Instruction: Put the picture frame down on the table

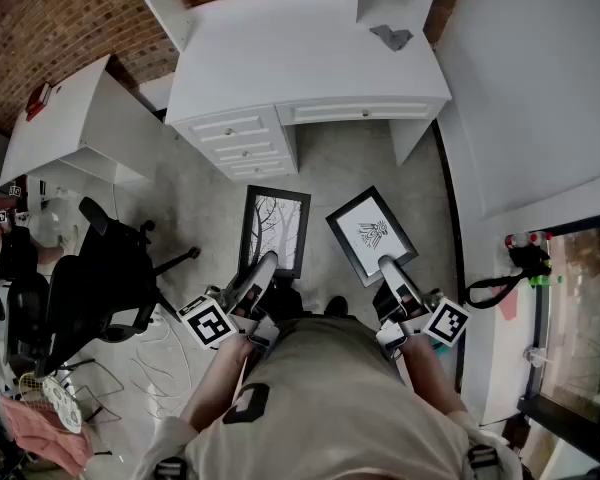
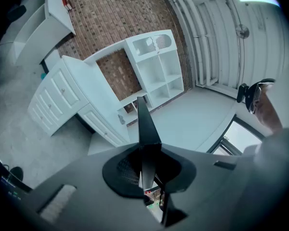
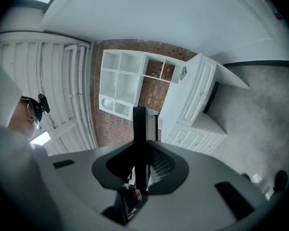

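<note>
Currently, both grippers are closed on loads. The left gripper (image 1: 263, 271) clamps the lower edge of the tree picture frame (image 1: 275, 230). The right gripper (image 1: 391, 270) clamps a lower corner of the drawing picture frame (image 1: 371, 234). Both frames are in the air above the floor, near each other but apart, and well short of the desk (image 1: 280, 78).

Likely faults, in order of distance:

1. Each frame is held by a thin edge only, with most of its weight beyond the jaws. A quick swing or tilt could make it pivot or slip out.
2. The inner edges of the frames are close. Bringing the hands together could knock them against each other.
3. The office chair (image 1: 100, 288) and loose cables (image 1: 170, 358) lie at the left. A step to that side could snag a foot.
4. The desk top carries a grey object (image 1: 391, 37) and a shelf unit (image 2: 156, 66). A frame set down there could land on the object or strike the shelves.
</note>
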Motion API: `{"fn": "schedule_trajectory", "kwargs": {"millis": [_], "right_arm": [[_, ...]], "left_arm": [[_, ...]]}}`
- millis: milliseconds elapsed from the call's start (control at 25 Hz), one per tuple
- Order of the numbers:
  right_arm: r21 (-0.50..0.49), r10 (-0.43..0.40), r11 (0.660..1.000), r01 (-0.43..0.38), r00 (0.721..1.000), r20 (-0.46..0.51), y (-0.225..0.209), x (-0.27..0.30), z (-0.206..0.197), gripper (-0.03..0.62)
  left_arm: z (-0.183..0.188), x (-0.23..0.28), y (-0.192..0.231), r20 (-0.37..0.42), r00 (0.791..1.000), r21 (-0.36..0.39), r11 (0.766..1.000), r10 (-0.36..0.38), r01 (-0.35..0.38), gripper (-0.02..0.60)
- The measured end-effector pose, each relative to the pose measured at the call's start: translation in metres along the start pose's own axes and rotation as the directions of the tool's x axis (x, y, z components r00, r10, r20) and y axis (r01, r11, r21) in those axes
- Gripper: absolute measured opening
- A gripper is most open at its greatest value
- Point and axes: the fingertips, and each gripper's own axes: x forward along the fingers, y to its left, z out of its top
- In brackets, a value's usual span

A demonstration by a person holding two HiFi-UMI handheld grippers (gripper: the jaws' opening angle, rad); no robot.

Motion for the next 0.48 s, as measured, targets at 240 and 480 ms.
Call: {"fn": "schedule_trajectory", "kwargs": {"millis": [240,480], "right_arm": [[0.011,0.043,0.999,-0.043,0.999,-0.01,0.008,0.001,0.0,0.057],[0.025,0.051,0.998,-0.051,0.999,-0.012,0.015,0.012,-0.014,0.057]], "left_arm": [[-0.019,0.001,-0.015,-0.037,0.999,0.028,1.0,-0.006,0.007,0.034],[-0.004,-0.013,-0.013,-0.006,1.0,0.048,0.999,-0.014,0.014,0.034]]}}
